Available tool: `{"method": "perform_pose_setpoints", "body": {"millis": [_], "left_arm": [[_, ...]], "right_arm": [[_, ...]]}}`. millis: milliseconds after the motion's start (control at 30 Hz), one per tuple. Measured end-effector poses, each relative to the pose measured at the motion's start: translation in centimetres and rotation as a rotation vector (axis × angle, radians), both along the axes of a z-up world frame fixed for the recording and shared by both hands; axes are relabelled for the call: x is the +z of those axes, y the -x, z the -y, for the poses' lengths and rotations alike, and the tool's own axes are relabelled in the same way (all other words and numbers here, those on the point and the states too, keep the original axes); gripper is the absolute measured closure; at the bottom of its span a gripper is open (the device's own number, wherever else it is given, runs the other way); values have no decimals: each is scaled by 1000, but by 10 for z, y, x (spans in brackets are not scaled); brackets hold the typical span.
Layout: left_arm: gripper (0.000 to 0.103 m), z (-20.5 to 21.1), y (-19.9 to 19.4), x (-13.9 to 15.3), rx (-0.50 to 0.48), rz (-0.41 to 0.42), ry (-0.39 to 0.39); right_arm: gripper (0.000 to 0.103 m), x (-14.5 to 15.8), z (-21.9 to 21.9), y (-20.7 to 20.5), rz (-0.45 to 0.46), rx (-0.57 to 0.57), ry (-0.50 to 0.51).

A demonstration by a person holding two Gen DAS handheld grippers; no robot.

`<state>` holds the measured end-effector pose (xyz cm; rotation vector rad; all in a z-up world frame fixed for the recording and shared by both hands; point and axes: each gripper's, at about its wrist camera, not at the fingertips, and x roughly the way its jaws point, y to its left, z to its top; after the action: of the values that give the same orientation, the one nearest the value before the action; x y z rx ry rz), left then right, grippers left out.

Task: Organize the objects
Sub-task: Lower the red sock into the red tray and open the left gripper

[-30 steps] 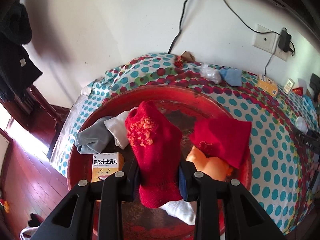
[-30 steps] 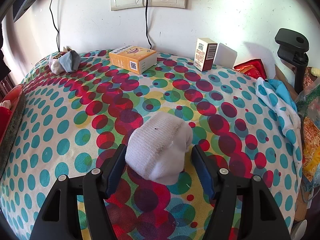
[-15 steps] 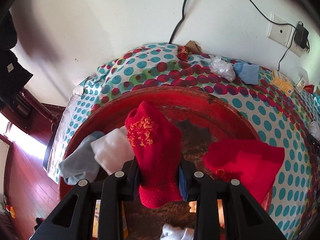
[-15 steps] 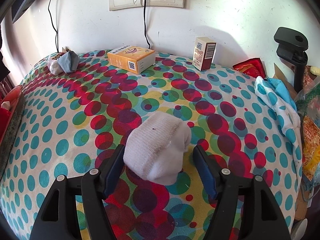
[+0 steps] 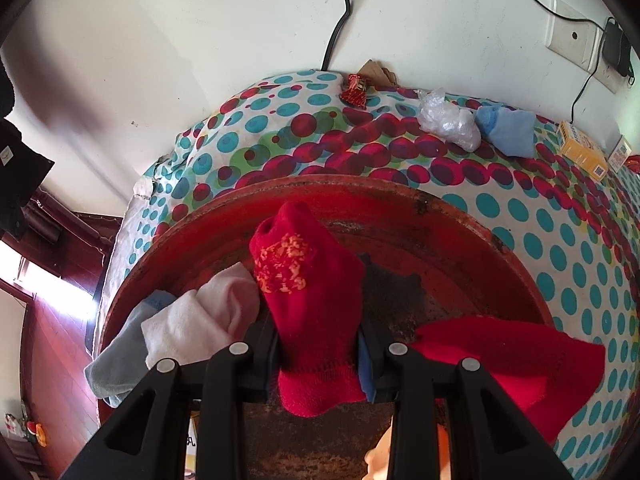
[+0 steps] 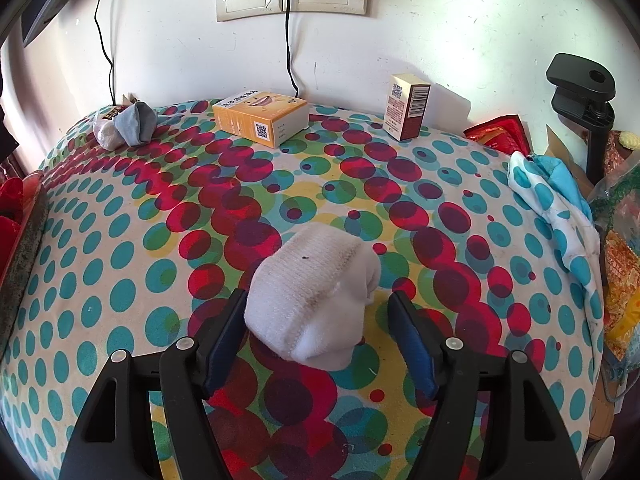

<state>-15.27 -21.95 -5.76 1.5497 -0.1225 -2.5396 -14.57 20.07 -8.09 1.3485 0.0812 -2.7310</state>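
The left gripper [image 5: 318, 354] was clamped on a red sock [image 5: 308, 304] above the red tray [image 5: 460, 220]. The right gripper [image 6: 316, 336], its jaws just widening, straddled a white sock [image 6: 310, 294] on the dotted cloth [image 6: 120, 240], pads clear.

From my right tongs I see an orange box [image 6: 261, 119] in the upper middle of the frame, lying flat, with Chinese characters along its top edge too small for me to read and a QR code on its near end. To its right, an upright brown-and-cream box [image 6: 407, 106] carries a QR code near its top and a barcode on its side. From my left tongs nothing is legible.
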Motion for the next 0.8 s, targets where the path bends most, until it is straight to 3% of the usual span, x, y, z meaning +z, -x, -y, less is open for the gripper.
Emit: {"method": "perform_pose_setpoints", "body": {"millis": [267,433,567,800], "left_arm": [[66,1,7,-10,19,24,38],[64,3,6,-9,12,48,14],[47,8,2,-7,25,46,-12],[45,3,-10,2,15,16,64]], "right_arm": [[32,-1,-3,2,2,-8,0],[31,0,0,1,2,-8,-2],[30,-1,-3,1,2,-11,-4],[28,-2,-5,2,4,-17,-7]]}}
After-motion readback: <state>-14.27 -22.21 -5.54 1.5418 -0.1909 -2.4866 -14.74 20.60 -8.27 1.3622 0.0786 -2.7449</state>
